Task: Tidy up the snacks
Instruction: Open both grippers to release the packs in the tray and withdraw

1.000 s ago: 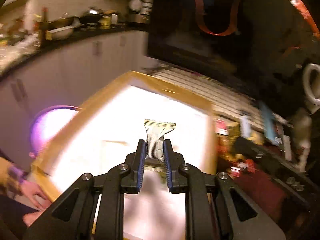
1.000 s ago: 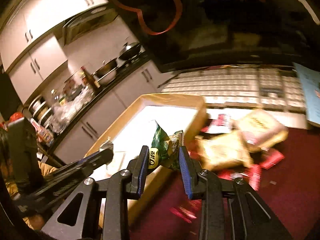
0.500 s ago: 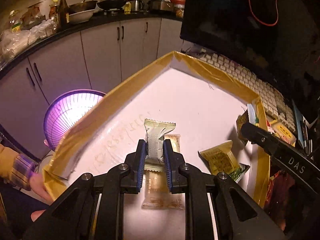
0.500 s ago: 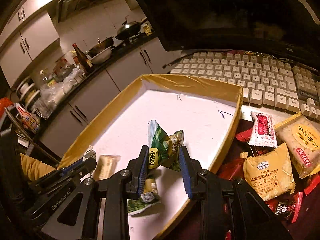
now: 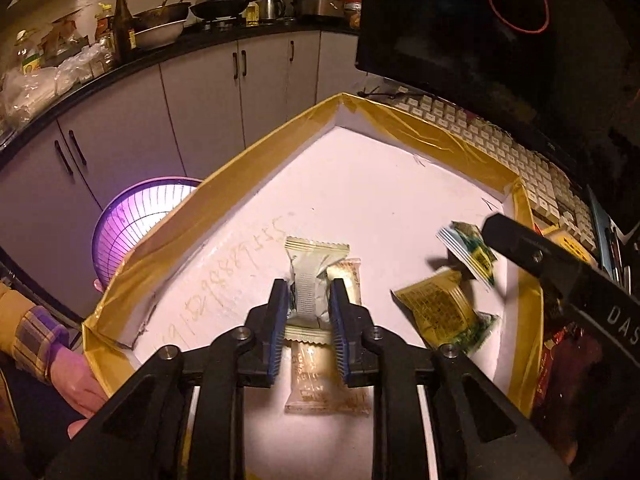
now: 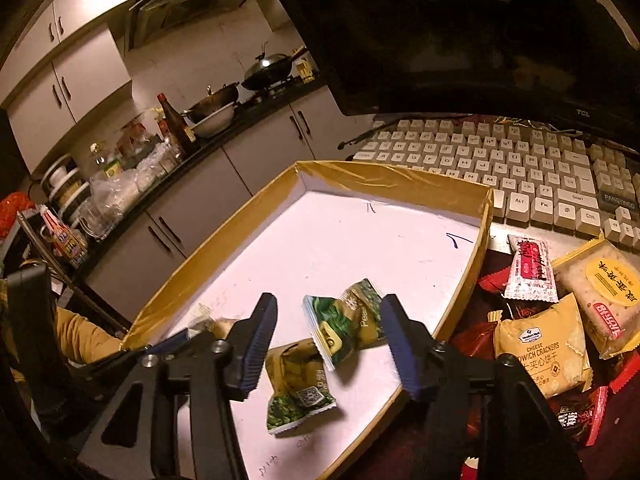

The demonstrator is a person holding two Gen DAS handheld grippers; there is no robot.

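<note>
A shallow white tray with a yellow-taped rim (image 5: 280, 136) (image 6: 400, 176) lies in front of both grippers. My left gripper (image 5: 308, 320) is shut on a pale cream snack packet (image 5: 310, 264), held just above a clear beige packet (image 5: 324, 380) lying in the tray. My right gripper (image 6: 328, 344) is open above the tray. A green pea snack bag (image 6: 348, 320) (image 5: 468, 252) sits loose between its spread fingers, blurred, over another green-yellow bag (image 6: 298, 384) (image 5: 440, 308) on the tray floor.
Right of the tray lies a pile of snacks: cheese sandwich crackers (image 6: 540, 348), a round-label cracker pack (image 6: 604, 292), red wrappers (image 6: 530, 268). A keyboard (image 6: 520, 164) and a dark monitor (image 6: 480, 40) stand behind. A purple basket (image 5: 140, 220) sits left of the tray. A hand (image 5: 80, 384) holds the tray's corner.
My right gripper has opened and let go of the green pea bag, which drops toward the tray. My left gripper stays shut on the cream packet and has lowered slightly.
</note>
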